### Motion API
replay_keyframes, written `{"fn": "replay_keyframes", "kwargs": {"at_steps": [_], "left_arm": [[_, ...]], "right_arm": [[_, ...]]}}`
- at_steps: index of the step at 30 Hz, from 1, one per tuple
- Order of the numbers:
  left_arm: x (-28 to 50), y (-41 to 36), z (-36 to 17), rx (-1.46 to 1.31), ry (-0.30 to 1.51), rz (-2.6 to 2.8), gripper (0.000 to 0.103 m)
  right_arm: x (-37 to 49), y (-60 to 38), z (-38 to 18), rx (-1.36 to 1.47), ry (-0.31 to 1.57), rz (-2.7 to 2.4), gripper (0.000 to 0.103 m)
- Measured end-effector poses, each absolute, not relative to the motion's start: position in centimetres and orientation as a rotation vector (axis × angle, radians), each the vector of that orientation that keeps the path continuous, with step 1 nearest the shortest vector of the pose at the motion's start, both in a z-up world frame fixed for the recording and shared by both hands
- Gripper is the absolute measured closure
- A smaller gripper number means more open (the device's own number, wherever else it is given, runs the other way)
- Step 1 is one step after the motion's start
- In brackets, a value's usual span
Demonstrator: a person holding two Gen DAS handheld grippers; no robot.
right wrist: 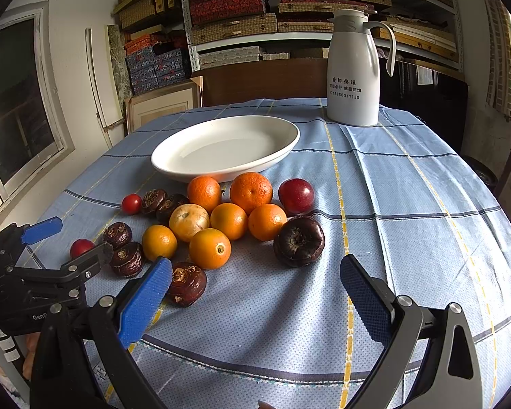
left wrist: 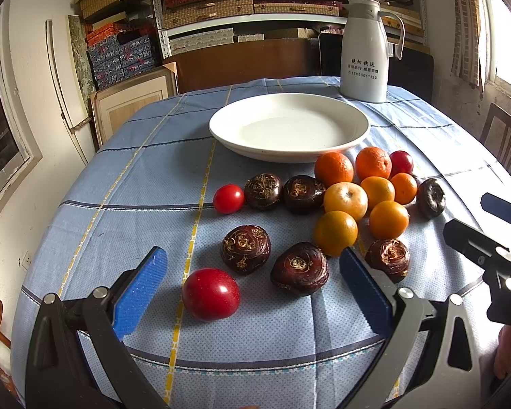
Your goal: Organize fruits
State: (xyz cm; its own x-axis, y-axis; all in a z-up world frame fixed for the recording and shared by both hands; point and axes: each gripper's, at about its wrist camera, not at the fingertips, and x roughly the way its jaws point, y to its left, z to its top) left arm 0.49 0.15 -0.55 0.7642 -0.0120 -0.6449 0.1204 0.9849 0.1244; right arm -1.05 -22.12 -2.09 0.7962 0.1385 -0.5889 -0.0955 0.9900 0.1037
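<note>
A white plate (left wrist: 221, 129) (right wrist: 167, 160) sits empty on the blue checked cloth, behind a loose scatter of fruit. Several oranges (left wrist: 345, 201) (right wrist: 228, 220), several dark water chestnuts (left wrist: 245, 248) (right wrist: 298, 240) and three red tomatoes, the nearest one (left wrist: 210, 293) (right wrist: 81, 247), lie in front of it. My left gripper (left wrist: 252, 288) is open, low over the nearest tomato and two chestnuts. My right gripper (right wrist: 255, 293) is open over bare cloth, just right of a chestnut (right wrist: 186, 283). Neither holds anything.
A white thermos jug (left wrist: 364, 51) (right wrist: 354, 68) stands behind the plate at the far right. Shelves of boxes fill the back wall. Wooden chairs (left wrist: 504, 136) flank the table. The cloth (right wrist: 408, 204) to the right of the fruit is bare.
</note>
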Motion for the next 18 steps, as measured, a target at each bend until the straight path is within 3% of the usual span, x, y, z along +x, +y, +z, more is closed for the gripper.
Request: {"fn": "replay_keyframes", "kwargs": {"at_steps": [18], "left_arm": [[0.27,-0.05,-0.93,0.165,0.703,-0.072,0.004]], "right_arm": [[-1.0,-22.12,-2.11,0.071,0.64,0.126,0.004]]}}
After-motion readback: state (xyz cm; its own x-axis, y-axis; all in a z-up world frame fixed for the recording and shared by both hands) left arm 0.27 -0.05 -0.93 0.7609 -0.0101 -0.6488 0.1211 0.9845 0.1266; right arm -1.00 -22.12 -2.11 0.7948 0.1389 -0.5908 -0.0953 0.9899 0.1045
